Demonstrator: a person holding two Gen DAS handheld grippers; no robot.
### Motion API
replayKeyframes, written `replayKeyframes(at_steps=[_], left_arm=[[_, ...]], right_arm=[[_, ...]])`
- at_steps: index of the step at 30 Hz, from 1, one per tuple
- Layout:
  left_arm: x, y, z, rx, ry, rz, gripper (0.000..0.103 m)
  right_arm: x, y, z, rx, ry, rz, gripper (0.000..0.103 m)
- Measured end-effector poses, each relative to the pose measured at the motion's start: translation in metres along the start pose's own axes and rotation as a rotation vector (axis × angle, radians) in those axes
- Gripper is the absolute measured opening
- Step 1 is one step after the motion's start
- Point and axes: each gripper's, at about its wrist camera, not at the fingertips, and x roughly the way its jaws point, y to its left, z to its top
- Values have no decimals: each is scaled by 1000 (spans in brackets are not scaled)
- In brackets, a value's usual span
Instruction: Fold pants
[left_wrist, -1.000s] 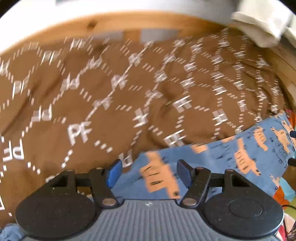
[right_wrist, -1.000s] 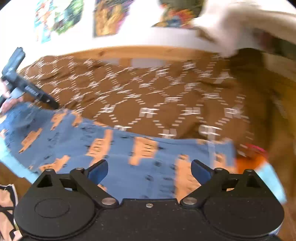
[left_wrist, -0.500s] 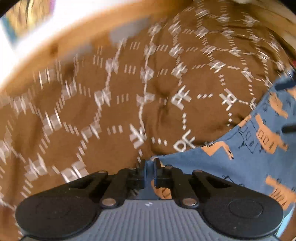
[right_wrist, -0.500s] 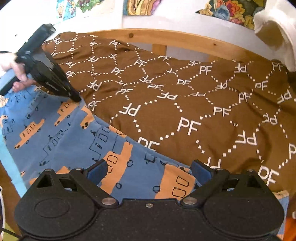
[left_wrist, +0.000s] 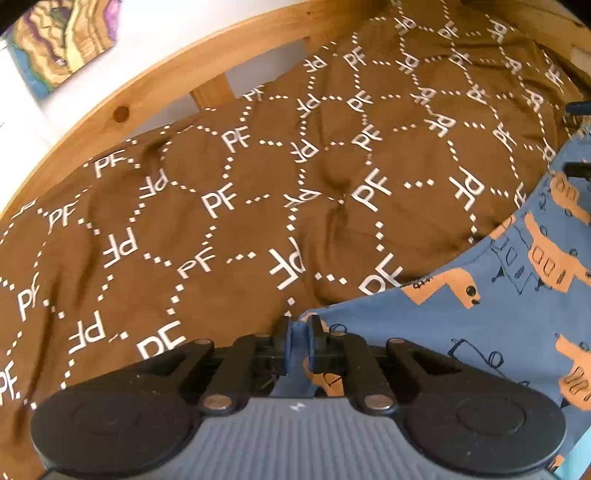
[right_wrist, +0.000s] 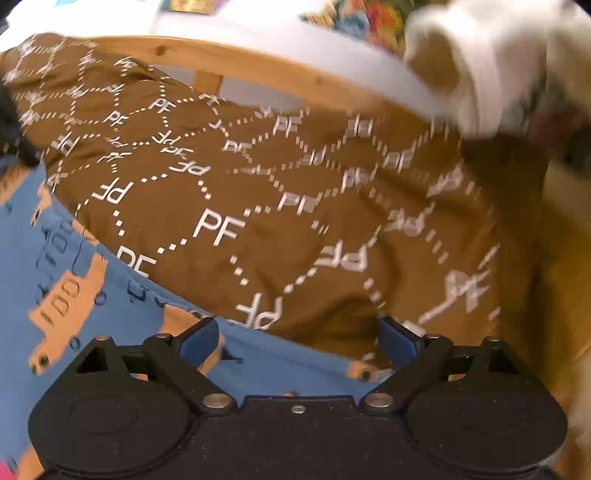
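Observation:
Blue pants (left_wrist: 480, 332) printed with orange vehicles lie on a brown bedspread (left_wrist: 258, 184). My left gripper (left_wrist: 299, 332) pinches a corner fold of the pants between its blue pads, and its jaws are opening slightly. In the right wrist view the pants (right_wrist: 55, 332) spread from the left edge down under my right gripper (right_wrist: 297, 338). That gripper is open, its fingers wide apart over the cloth's far edge, with the pads not pressing on it. The view there is motion-blurred.
The brown bedspread (right_wrist: 258, 203) with white "PF" lettering covers the bed. A wooden bed rail (left_wrist: 147, 85) runs along the far side against a white wall with a picture (left_wrist: 62, 40). A white cloth (right_wrist: 498, 55) hangs at the top right.
My left gripper went from open to closed on the pants corner and rolled. The right gripper stayed open and swung towards the right end of the pants' edge.

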Motion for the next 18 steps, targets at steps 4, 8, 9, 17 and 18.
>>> replayKeyframes(at_steps=[4, 8, 9, 17, 18], left_arm=[[-15, -2, 12, -47, -48, 33, 40], [-29, -32, 38, -16, -164, -78, 64], [-31, -44, 46, 9, -189, -113, 64], [-8, -175, 122, 250, -270, -470, 62], [-5, -191, 129, 273, -260, -503, 57]], right_arm=[[-29, -13, -11, 57, -31, -49, 98], [-62, -34, -32, 204, -32, -19, 102], [-68, -36, -38, 226, -24, -17, 102], [-108, -65, -76, 479, 61, 163, 100], [-111, -69, -81, 534, 72, 187, 100]])
